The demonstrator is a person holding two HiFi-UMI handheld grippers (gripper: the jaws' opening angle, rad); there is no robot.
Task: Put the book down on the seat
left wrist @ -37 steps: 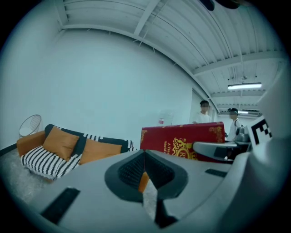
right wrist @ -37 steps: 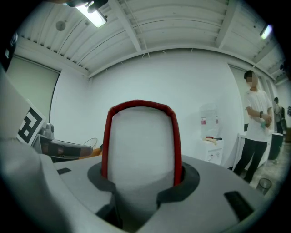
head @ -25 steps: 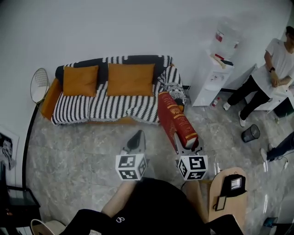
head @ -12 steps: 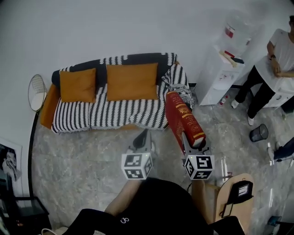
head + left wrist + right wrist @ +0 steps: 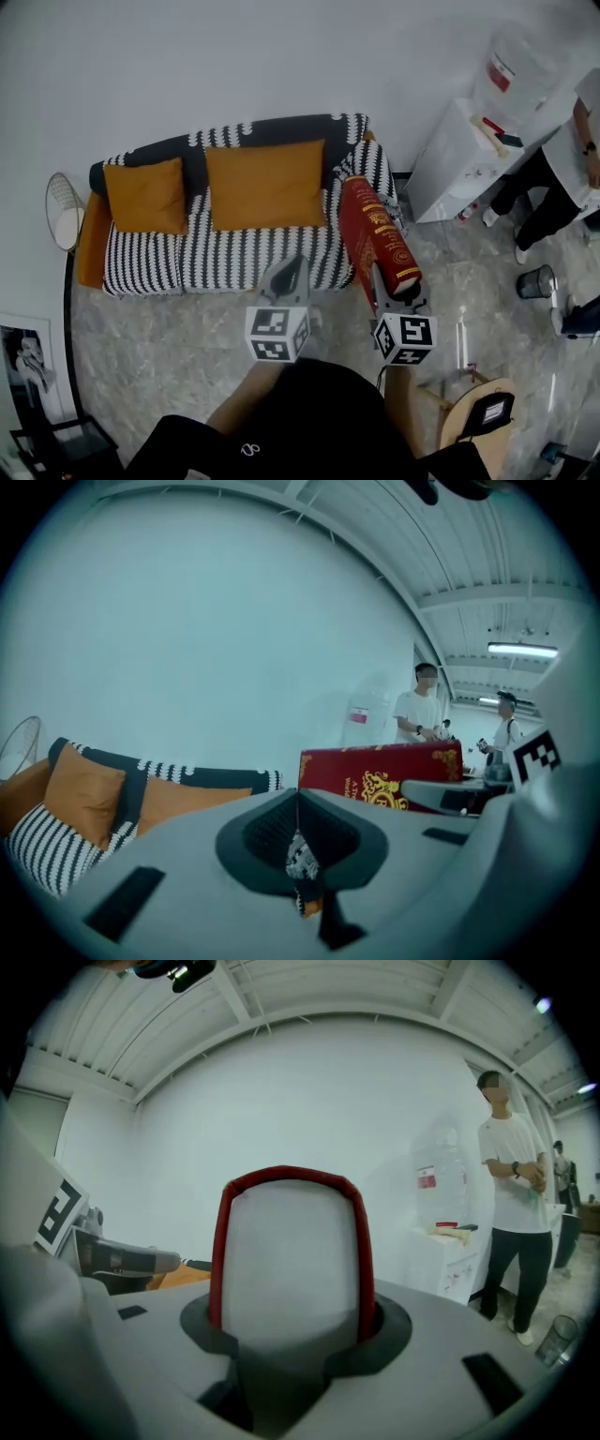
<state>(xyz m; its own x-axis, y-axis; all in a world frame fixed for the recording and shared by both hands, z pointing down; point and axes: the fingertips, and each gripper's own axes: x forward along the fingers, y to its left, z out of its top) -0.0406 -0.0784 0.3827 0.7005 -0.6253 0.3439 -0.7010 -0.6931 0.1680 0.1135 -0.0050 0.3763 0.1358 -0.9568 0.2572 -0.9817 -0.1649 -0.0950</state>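
The striped sofa [image 5: 234, 253] is sitting larger and nearer in the head view than a second ago, and both grippers with the book are standing closer to its front edge.

At the left, two orange cushions [image 5: 145, 195] are leaning against the sofa's dark backrest, the wider one [image 5: 265, 184] just beside the smaller. The left gripper [image 5: 286, 275] is hovering over the marble floor [image 5: 150, 337] just in front of the seat, its jaws pressed together with nothing between them; the left gripper view is showing only a thin seam there.

To its right, the right gripper [image 5: 394, 298] is clamping the bottom end of a thick red book [image 5: 375, 234]. The book is rising tilted out of the jaws, its top reaching over the sofa's right end, clear of the seat. In the right gripper view its pale page edge [image 5: 291, 1251] is filling the gap between the jaws.

Farther right, a white water dispenser [image 5: 469, 155] is standing against the wall, a person [image 5: 567, 178] beside it, and a small dark bin [image 5: 535, 281] on the floor.
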